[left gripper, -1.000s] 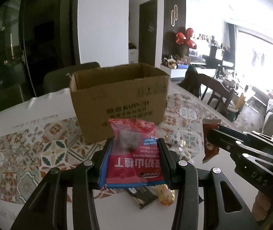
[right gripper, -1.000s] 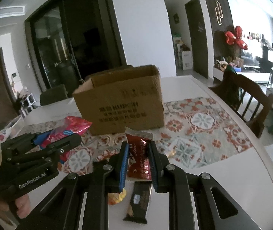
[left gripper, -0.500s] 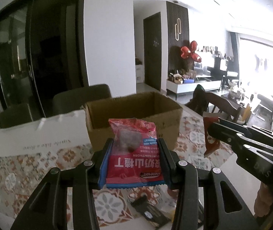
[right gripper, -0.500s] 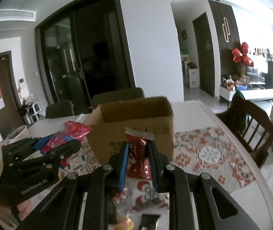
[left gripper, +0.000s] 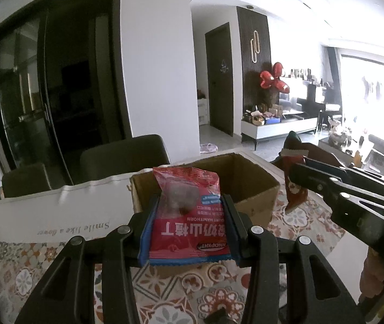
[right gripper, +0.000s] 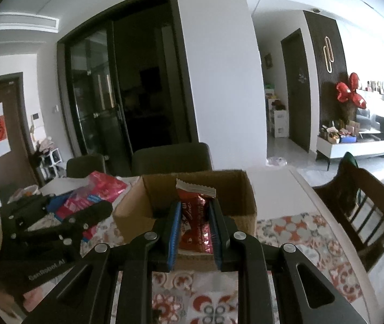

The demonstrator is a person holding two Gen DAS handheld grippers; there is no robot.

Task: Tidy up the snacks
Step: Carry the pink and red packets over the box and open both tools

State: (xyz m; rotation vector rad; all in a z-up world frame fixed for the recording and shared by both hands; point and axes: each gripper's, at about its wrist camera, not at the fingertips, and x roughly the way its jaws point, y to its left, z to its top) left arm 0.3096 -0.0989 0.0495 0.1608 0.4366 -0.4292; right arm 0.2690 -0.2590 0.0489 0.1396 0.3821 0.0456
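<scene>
My left gripper (left gripper: 189, 208) is shut on a red hawthorn snack packet (left gripper: 189, 221) and holds it in the air just before the open cardboard box (left gripper: 248, 189). My right gripper (right gripper: 193, 210) is shut on a dark red candy wrapper (right gripper: 194, 224), held above the near wall of the same box (right gripper: 135, 210). The right gripper with its wrapper (left gripper: 294, 186) shows at the right of the left wrist view. The left gripper with its packet (right gripper: 95, 194) shows at the left of the right wrist view. The box floor is hidden.
The box stands on a table with a patterned tile cloth (right gripper: 300, 232). Dark chairs (left gripper: 124, 154) stand behind the table. A wooden chair (right gripper: 359, 197) stands at the right. A white mat with lettering (left gripper: 57, 213) lies left of the box.
Both grippers have risen and moved forward toward the box with their packets. The loose snacks on the table have dropped out of view below.
</scene>
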